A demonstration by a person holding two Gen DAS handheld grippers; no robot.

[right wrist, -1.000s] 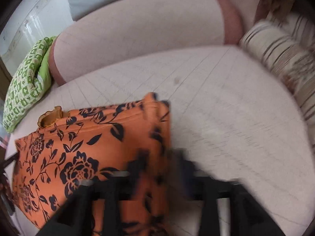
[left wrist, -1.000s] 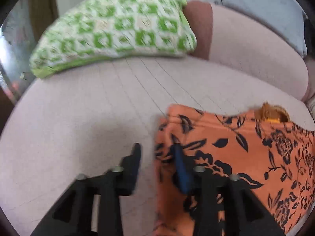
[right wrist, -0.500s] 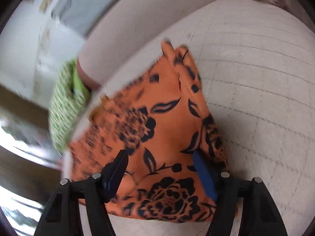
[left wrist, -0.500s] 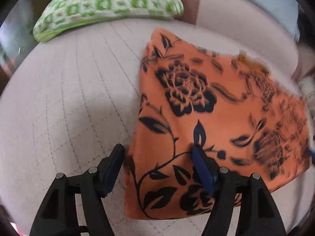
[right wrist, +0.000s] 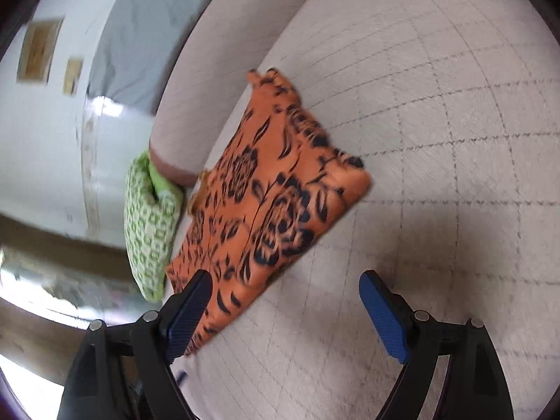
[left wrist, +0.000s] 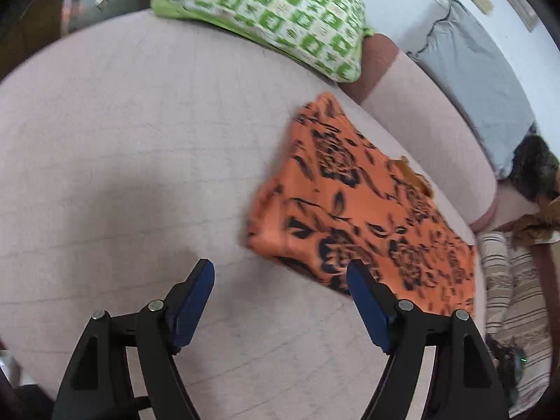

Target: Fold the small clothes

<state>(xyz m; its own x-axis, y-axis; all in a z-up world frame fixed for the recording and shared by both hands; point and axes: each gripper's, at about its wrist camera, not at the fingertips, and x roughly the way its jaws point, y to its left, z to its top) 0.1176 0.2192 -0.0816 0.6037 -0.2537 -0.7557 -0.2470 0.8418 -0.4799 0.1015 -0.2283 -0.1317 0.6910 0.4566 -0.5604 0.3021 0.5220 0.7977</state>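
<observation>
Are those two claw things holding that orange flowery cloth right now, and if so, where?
No. The left gripper and right gripper are both open and empty; their jaws have just been opening. The orange cloth lies loose on the sofa seat.

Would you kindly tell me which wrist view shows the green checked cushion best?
The left wrist view: the green checked cushion lies almost fully in view, broad side up, on the sofa's far side. The right wrist view catches it only edge-on and blurred, partly hidden behind the orange floral garment.
</observation>
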